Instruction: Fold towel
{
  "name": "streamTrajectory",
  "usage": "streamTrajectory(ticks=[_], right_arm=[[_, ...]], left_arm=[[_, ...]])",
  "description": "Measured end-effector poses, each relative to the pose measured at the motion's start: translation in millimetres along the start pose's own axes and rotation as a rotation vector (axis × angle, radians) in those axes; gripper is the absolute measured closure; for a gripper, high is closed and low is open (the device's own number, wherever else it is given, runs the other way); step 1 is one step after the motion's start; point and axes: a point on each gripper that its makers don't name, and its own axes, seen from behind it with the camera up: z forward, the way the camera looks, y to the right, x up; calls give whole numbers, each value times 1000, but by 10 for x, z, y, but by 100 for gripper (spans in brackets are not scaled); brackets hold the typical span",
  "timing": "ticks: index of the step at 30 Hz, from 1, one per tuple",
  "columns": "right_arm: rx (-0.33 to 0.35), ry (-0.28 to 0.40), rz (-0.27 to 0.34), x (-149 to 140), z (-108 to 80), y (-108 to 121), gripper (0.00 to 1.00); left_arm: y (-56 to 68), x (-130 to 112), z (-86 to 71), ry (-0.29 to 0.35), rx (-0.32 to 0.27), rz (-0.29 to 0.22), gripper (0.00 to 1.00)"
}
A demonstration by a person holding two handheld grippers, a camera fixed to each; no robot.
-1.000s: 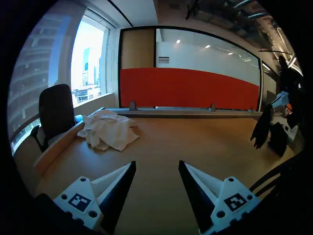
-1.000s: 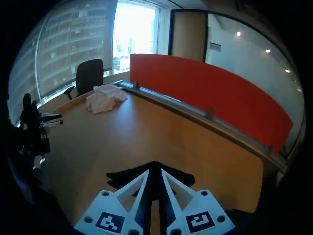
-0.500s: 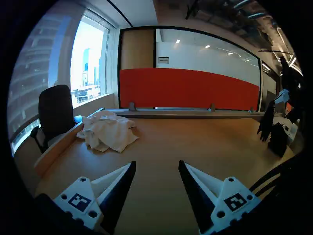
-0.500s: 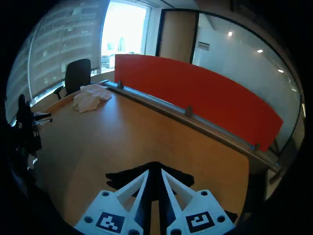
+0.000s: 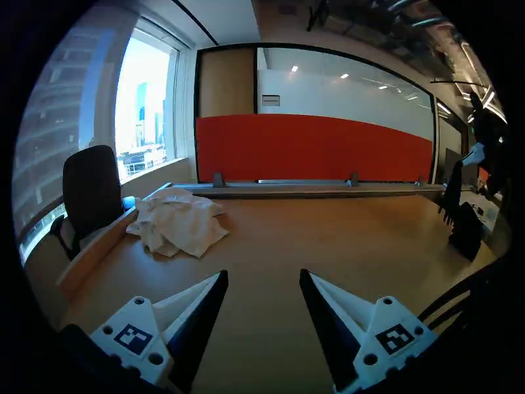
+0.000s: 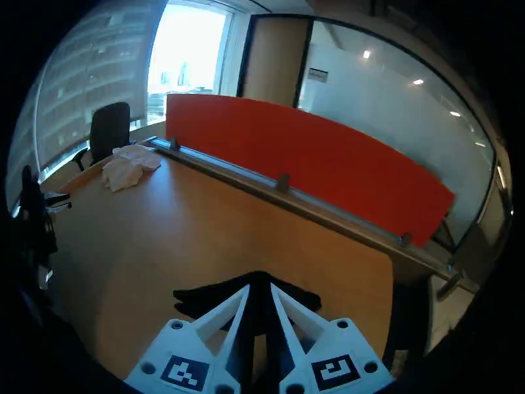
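Towel (image 5: 176, 223) crumpled at far-left corner of desk (image 5: 341, 243), not yet gripped.
Left gripper (image 5: 261, 289) open, well short of it, ready to approach; right gripper (image 6: 260, 295) closed, apparently pinching a dark cloth (image 6: 193, 299), kept clear.

The left claw (image 5: 262, 272) has two white, wedge-shaped fingers (image 5: 174, 308) that taper to points, with dark inner faces. Each finger carries a square black-and-white marker (image 5: 133, 338) near its base, with small round holes (image 5: 138, 302) around it. The right claw (image 6: 260, 287) is built alike: white tapered fingers, dark inner faces, and a black-and-white square marker on each.
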Motion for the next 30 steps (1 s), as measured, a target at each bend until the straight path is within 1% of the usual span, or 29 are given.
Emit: streamTrajectory(ticks=[9,17,24,30], right_arm=[[-60,-16,0,-9,-130,414,93],[-96,-34,5,-40,-181,719,93],[-110,-49,1,-76,-199,880,93],[-109,-63,0,-129,-202,935,93]], left_arm=[[26,33,15,1,0,3,20],[73,49,26,1,-5,8,20],[90,61,32,0,-4,10,20],[118,81,44,0,-6,15,20]])
